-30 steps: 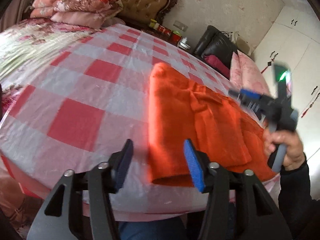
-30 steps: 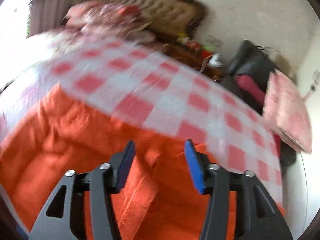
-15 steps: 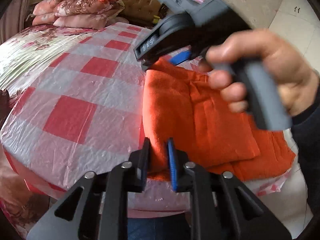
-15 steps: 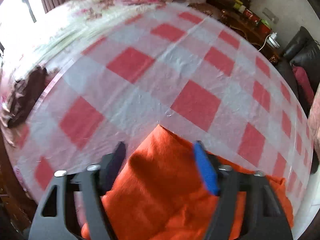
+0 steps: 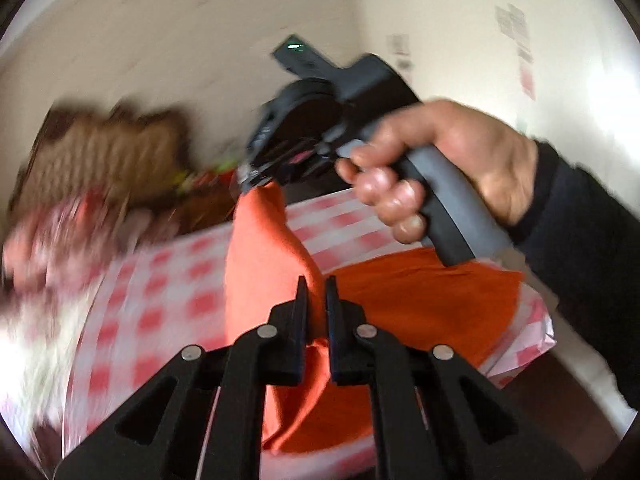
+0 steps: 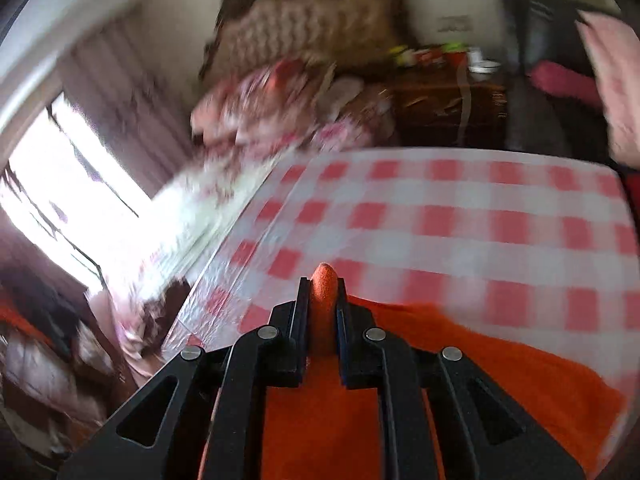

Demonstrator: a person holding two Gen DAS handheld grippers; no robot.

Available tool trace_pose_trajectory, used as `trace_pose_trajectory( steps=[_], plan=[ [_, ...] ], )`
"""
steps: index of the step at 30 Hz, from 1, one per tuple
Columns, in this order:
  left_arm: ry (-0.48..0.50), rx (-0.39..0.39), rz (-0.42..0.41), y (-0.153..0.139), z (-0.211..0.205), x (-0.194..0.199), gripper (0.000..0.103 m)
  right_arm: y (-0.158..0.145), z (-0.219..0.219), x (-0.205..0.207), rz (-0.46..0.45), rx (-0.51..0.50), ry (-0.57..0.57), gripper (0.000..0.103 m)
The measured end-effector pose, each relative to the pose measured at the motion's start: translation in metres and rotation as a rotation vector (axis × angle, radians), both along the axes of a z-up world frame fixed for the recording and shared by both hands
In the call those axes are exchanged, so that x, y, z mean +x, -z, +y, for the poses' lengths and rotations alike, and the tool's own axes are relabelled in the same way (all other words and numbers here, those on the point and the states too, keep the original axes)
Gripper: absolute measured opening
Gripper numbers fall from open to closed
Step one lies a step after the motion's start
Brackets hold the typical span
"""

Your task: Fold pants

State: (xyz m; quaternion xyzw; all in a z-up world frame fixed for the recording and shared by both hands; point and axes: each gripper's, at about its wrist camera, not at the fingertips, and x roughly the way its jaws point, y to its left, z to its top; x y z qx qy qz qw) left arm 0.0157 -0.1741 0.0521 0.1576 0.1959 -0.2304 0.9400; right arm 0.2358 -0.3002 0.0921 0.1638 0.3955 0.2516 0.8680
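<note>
The orange pants are a fleecy, unpatterned cloth, partly folded, lying on the red-and-white checked bed cover near its right-hand edge. Their left margin is raised off the cover as a taut band that runs from the near side up and away, so the lifted edge points toward the blurred headboard beyond the cover; the rest spreads flat and wide to the right.

At the near end of that band, the left gripper is pressed together on a fold of the pants. At the far end, the right gripper, held by a hand in a dark sleeve, has just been closing and pinches the top corner. In the right wrist view a small tip of orange cloth pokes out between its fingers, above the cover.
</note>
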Motion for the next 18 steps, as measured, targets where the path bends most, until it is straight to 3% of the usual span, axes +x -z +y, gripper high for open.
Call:
trace_pose_trajectory(
  steps=[3, 7, 11, 14, 15, 16, 17, 18],
  plan=[
    [0.092, 0.097, -0.056, 0.023, -0.095, -0.012, 0.008, 0.026, -0.085, -0.015, 0.019, 0.045, 0.079, 0.011],
    [0.163, 0.223, -0.029, 0.083, -0.195, -0.024, 0.008, 0.085, -0.168, -0.027, 0.091, 0.081, 0.152, 0.011],
    [0.163, 0.284, -0.006, 0.119, -0.243, -0.023, 0.008, 0.140, -0.219, -0.027, 0.154, 0.125, 0.204, 0.011],
    [0.171, 0.298, 0.006, 0.131, -0.255, -0.021, 0.008, 0.158, -0.231, -0.028, 0.167, 0.140, 0.214, 0.013],
    [0.178, 0.297, 0.020, 0.135, -0.257, -0.019, 0.009, 0.161, -0.234, -0.029, 0.169, 0.117, 0.230, 0.020],
    [0.192, 0.281, 0.036, 0.135, -0.251, -0.018, 0.018, 0.160, -0.237, -0.033, 0.165, 0.094, 0.249, 0.031],
    [0.218, 0.238, 0.051, 0.132, -0.245, -0.017, 0.051, 0.157, -0.241, -0.039, 0.144, 0.044, 0.292, 0.037],
    [0.232, 0.197, 0.054, 0.125, -0.236, -0.020, 0.062, 0.150, -0.244, -0.050, 0.108, -0.005, 0.339, 0.052]
  ],
)
